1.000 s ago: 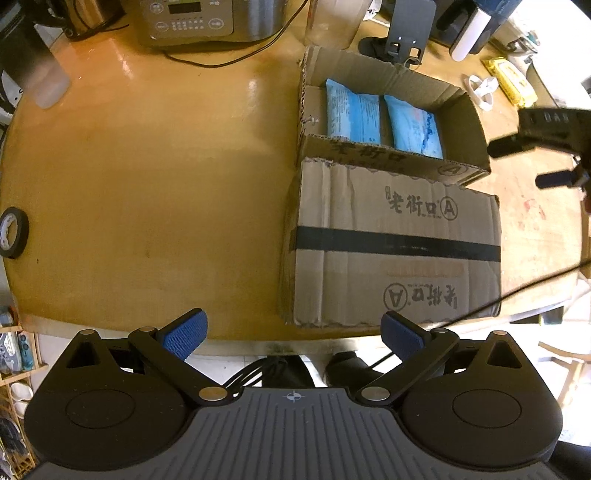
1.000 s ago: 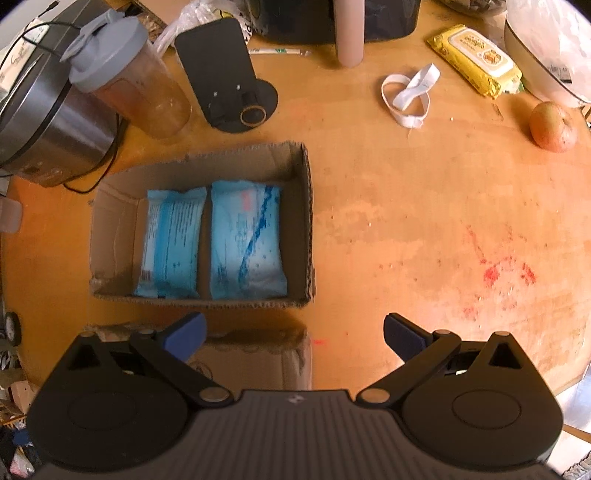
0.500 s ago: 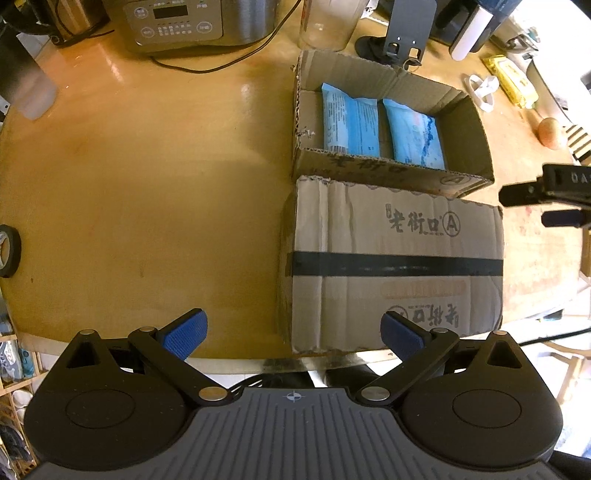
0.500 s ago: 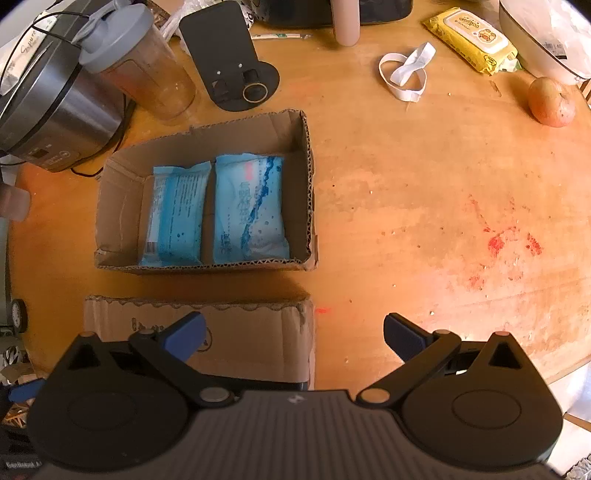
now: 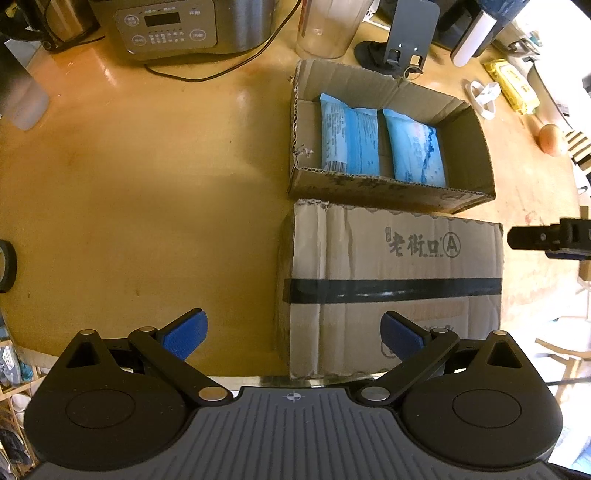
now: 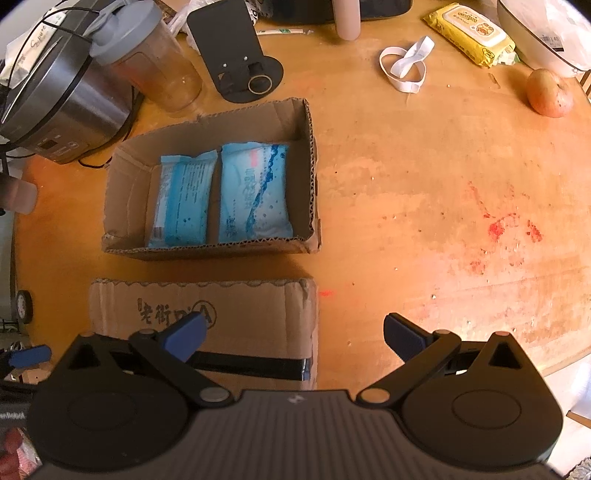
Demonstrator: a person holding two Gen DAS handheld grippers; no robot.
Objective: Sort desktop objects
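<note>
Cardboard open box [image 6: 125, 206] already holding 2 blue packs [image 6: 221, 195], sitting just behind sealed carton [image 5: 391, 280]. Left gripper [image 5: 293, 332] and right gripper [image 6: 293, 336] both hanging spread apart, gripping nothing. Yellow wipes [image 6: 469, 33], white band [image 6: 404, 64], apple [image 6: 548, 92] seemingly still waiting unsorted.

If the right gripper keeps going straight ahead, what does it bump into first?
Probably just the bare wooden table. The right gripper points past the open cardboard box, though depth is hard to judge.
</note>
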